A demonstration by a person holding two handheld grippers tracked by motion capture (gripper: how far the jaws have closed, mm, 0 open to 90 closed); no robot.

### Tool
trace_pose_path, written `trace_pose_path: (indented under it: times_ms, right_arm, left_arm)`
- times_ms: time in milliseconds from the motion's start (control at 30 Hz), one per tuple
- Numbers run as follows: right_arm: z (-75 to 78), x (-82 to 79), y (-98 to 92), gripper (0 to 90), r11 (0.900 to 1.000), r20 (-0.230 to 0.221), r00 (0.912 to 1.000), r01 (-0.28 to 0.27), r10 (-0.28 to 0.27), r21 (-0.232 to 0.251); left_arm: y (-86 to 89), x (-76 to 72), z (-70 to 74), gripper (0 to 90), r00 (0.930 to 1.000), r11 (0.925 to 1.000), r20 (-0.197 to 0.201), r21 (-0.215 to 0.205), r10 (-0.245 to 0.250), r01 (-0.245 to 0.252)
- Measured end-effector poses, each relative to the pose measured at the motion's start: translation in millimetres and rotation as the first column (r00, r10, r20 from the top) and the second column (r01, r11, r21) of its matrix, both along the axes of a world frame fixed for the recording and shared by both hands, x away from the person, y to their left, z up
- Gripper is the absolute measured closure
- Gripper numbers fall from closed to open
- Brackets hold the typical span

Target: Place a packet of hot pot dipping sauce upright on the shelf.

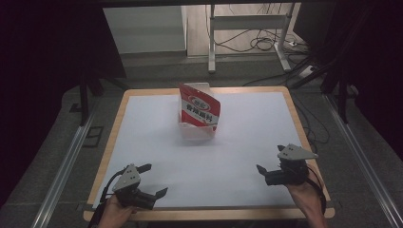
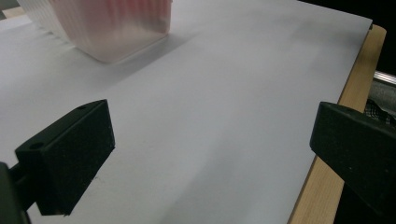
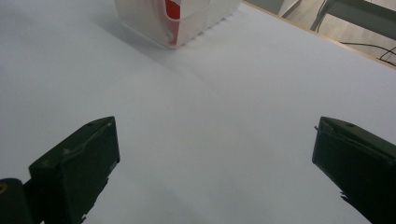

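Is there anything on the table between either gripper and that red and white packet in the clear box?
Nothing visible. Bare white table lies between the left gripper and the clear box holding the packet, and likewise ahead of the right gripper. Both sets of jaws stand open.

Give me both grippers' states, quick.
Left gripper: open, holding nothing, low over the table.
Right gripper: open, holding nothing, well short of the red-and-white bag.

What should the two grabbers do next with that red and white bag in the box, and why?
Probably move both forward toward the box. The left gripper and right gripper sit open near the table's front edge, holding nothing, while the bag stands in the box far ahead of them.
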State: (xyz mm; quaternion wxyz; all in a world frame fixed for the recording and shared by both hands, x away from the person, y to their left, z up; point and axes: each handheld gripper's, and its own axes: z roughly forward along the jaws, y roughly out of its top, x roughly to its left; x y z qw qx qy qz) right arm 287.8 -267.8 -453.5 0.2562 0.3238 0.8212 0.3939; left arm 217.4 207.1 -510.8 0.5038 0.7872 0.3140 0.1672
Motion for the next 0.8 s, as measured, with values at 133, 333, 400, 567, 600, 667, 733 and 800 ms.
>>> trace_pose_path:
  times_ms: [133, 333, 400, 567, 600, 667, 733, 800]
  right_arm:
    - [-4.6, -3.3, -5.9, 0.6, 1.000, -0.006, 0.9999, 0.014, -0.014, 0.004]
    - [-13.0, -7.8, -14.9, 0.5, 0.999, -0.014, 0.9994, 0.033, -0.033, 0.006]
    - [-15.4, -8.7, -17.5, 0.5, 0.999, -0.021, 0.9990, 0.040, -0.040, 0.005]
    - [-23.4, -8.9, -22.9, 0.5, 0.998, -0.054, 0.9969, 0.058, -0.058, -0.012]
    - [-25.1, -8.5, -23.2, 0.5, 0.998, -0.066, 0.9959, 0.061, -0.062, -0.014]
    - [-27.5, -7.7, -23.3, 0.5, 0.998, -0.079, 0.9947, 0.064, -0.066, -0.026]
    - [-27.6, -7.4, -22.7, 0.5, 0.997, -0.077, 0.9948, 0.064, -0.067, -0.032]
    - [-26.7, -7.3, -22.3, 0.5, 0.998, -0.071, 0.9955, 0.060, -0.062, -0.031]
  left_arm:
    - [-0.3, 0.0, 0.0, 0.0, 1.0000, 1.0000, -0.001, 0.002, -0.001, 0.001]
    - [-0.7, -0.1, -0.1, 0.0, 1.0000, 1.0000, -0.001, 0.006, -0.005, 0.005]
    - [-0.9, -0.1, -0.2, 0.0, 1.0000, 0.9999, 0.000, 0.007, -0.007, 0.007]
    - [-1.6, -0.2, -0.3, 0.0, 0.9999, 0.9998, -0.001, 0.012, -0.015, 0.015]
    - [-1.9, -0.2, -0.4, 0.0, 0.9999, 0.9998, -0.001, 0.014, -0.017, 0.017]
    - [-2.1, -0.4, -0.4, 0.0, 0.9998, 0.9997, -0.001, 0.015, -0.018, 0.018]
    - [-2.0, -0.2, -0.3, 0.0, 0.9999, 0.9998, -0.001, 0.014, -0.017, 0.017]
    - [-1.8, 0.1, -0.3, 0.0, 0.9999, 0.9998, -0.003, 0.012, -0.013, 0.013]
